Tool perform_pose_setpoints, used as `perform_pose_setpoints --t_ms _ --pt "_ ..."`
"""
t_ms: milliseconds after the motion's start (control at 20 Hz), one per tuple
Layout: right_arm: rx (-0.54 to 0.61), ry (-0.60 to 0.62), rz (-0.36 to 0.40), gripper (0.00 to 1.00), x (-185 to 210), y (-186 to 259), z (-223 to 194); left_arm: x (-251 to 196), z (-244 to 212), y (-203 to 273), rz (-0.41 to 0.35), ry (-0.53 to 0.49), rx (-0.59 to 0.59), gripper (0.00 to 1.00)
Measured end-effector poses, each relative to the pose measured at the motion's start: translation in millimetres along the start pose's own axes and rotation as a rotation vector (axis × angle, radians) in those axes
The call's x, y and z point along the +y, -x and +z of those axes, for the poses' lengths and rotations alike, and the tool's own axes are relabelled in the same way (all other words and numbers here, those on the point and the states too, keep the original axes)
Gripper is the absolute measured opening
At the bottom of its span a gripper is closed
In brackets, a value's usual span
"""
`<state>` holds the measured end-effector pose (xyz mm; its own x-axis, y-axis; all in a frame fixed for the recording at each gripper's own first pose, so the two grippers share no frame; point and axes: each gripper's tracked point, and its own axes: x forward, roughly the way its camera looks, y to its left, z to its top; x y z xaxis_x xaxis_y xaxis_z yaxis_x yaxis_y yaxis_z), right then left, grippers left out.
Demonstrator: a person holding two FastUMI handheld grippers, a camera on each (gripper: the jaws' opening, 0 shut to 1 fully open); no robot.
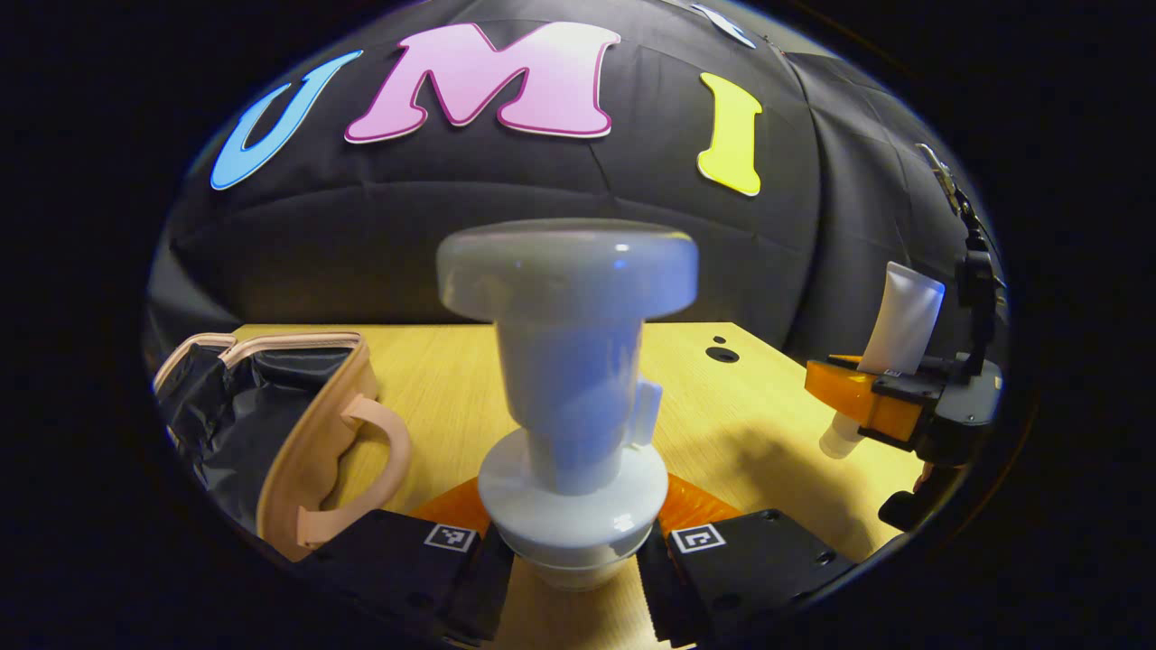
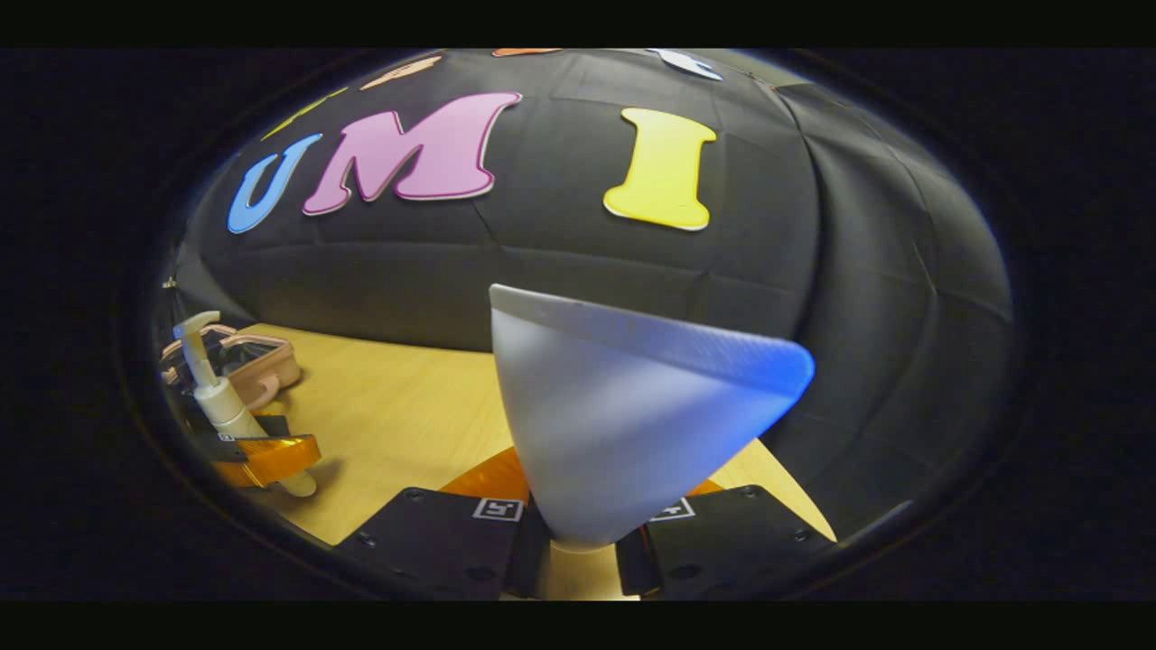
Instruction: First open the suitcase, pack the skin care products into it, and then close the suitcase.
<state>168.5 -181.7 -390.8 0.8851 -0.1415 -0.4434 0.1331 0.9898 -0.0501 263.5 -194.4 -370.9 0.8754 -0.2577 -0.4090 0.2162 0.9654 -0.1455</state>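
The left gripper [image 1: 573, 542] clamps a pump bottle [image 1: 569, 361], the right gripper [image 2: 582, 533] apparently pinches a tube [image 2: 623, 406], beside the open suitcase [image 1: 298, 424].

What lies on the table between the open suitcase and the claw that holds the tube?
In the left gripper view, between the suitcase and the right claw gripping the tube stands the pump bottle, held in the left claw; otherwise bare table.

Suitcase [image 1: 298, 433] open on table; pump bottle [image 1: 569, 379], tube [image 2: 623, 415] held upright.
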Motion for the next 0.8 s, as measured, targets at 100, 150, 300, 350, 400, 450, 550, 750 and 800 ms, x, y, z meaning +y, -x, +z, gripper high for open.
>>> perform_pose_setpoints --t_ms 100,150,300,350,400,450,550,750,800 --pt "-0.013 0.01 0.025 0.29 14 11 13 6 18 12 -0.005 -0.012 -0.024 0.63" --pt "-0.013 0.013 0.039 0.29 23 17 17 9 28 18 -0.008 -0.008 -0.036 0.63" --pt "-0.024 0.045 0.072 0.29 52 32 34 28 58 38 -0.003 -0.005 -0.055 0.64" --pt "-0.028 0.049 0.082 0.29 63 40 41 37 68 45 -0.005 0.006 -0.065 0.63" --pt "-0.03 0.046 0.091 0.29 74 46 47 47 77 53 -0.005 0.023 -0.073 0.64" --pt "-0.029 0.046 0.099 0.29 85 52 52 59 86 62 -0.004 0.035 -0.08 0.64" --pt "-0.029 0.044 0.11 0.29 107 64 65 86 101 78 0.013 0.045 -0.093 0.63" --pt "-0.062 0.006 0.13 0.28 158 89 102 170 114 109 0.067 0.071 -0.066 0.63" --pt "-0.08 0.007 0.136 0.28 171 95 112 189 110 112 0.076 0.068 -0.044 0.63"
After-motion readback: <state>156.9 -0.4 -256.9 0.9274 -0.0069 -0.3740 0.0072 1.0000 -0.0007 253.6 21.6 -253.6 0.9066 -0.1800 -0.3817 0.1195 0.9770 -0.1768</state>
